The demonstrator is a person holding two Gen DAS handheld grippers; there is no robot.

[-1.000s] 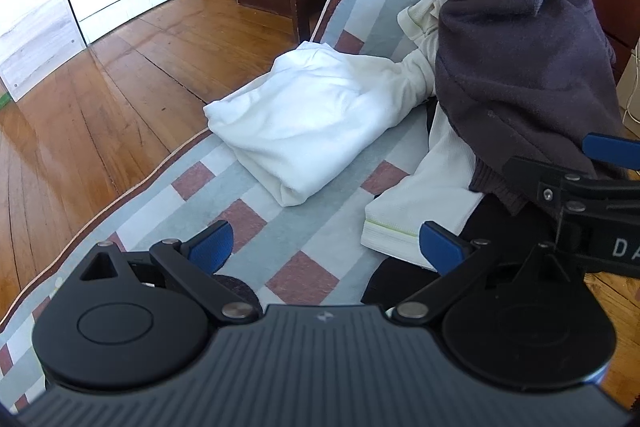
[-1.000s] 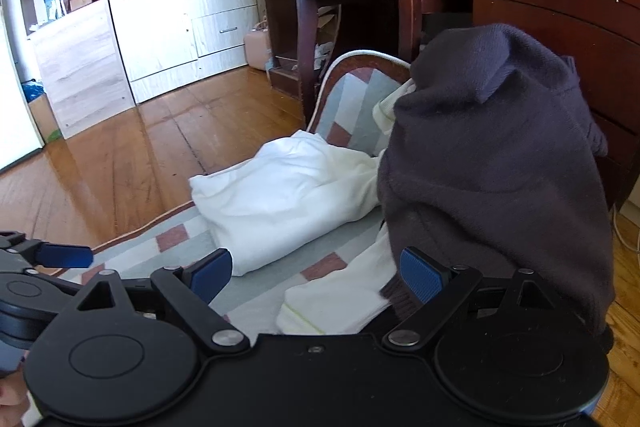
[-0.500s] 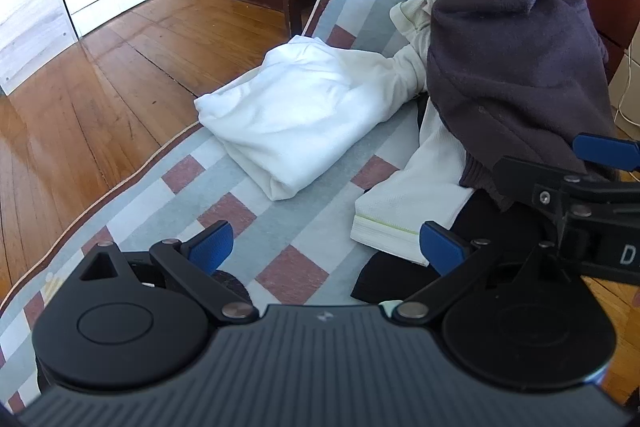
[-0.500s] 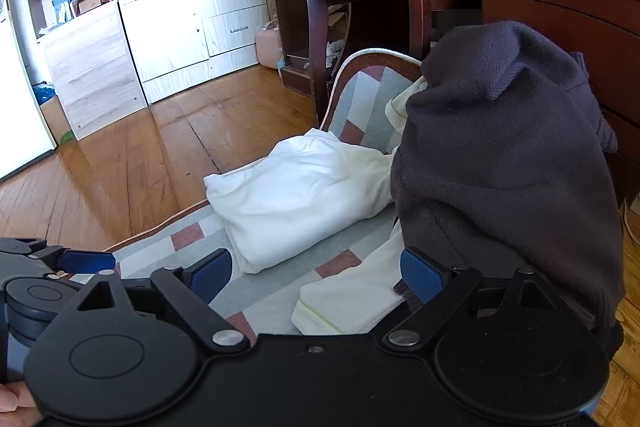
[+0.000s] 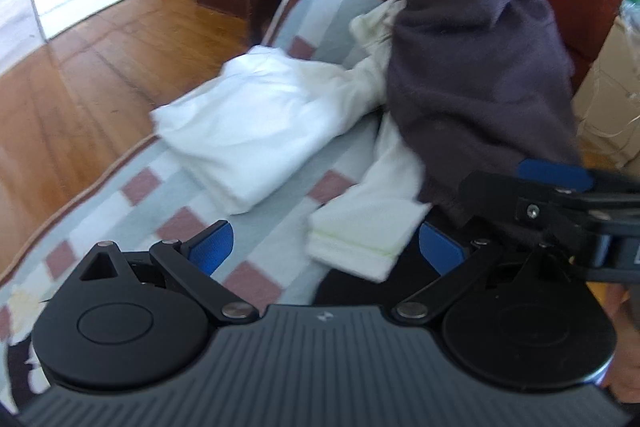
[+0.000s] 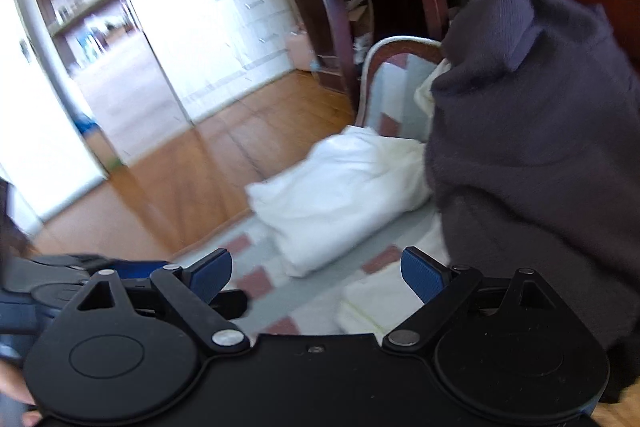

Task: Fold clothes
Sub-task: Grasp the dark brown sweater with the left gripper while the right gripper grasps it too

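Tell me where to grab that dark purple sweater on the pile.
Probably the loose lower hem of the dark purple sweater, coming low from the near side with the right gripper. It is heaped tall over the cream garment; only that near edge hangs free.

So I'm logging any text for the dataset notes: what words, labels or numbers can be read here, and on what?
None can be read.
A small embossed mark on the left gripper body: too small to read.
Lettering on the right gripper at the frame edge: cut off, unreadable.
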